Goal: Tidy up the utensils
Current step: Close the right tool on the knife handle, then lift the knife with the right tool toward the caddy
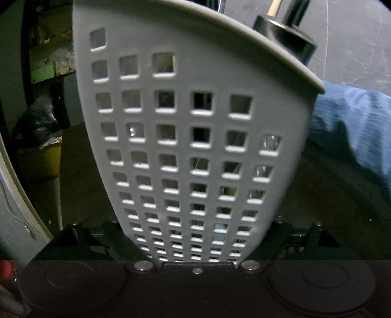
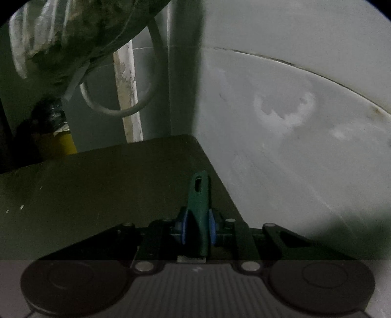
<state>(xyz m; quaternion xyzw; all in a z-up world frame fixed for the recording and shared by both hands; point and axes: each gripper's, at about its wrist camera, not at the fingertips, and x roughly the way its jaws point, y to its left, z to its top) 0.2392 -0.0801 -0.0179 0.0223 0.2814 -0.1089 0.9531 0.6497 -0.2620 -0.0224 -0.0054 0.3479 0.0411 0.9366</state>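
Observation:
In the left wrist view a grey plastic utensil holder (image 1: 185,137) with square holes fills the frame, tilted, held between my left gripper (image 1: 195,247) whose fingers press its sides. A black handle (image 1: 286,31) and a wooden stick (image 1: 273,7) poke out of its rim. In the right wrist view my right gripper (image 2: 198,227) is shut on a dark green utensil handle (image 2: 199,195) with a hanging hole at its tip, clamped between blue pads (image 2: 212,226). It hangs above a dark table (image 2: 110,186) near the corner.
A blue cloth (image 1: 354,127) lies right of the holder. A yellow bin with a black bag (image 1: 44,146) stands at the left, also in the right wrist view (image 2: 58,137). A pale wall (image 2: 293,122) borders the table's right side. A white cable loop (image 2: 122,107) hangs behind.

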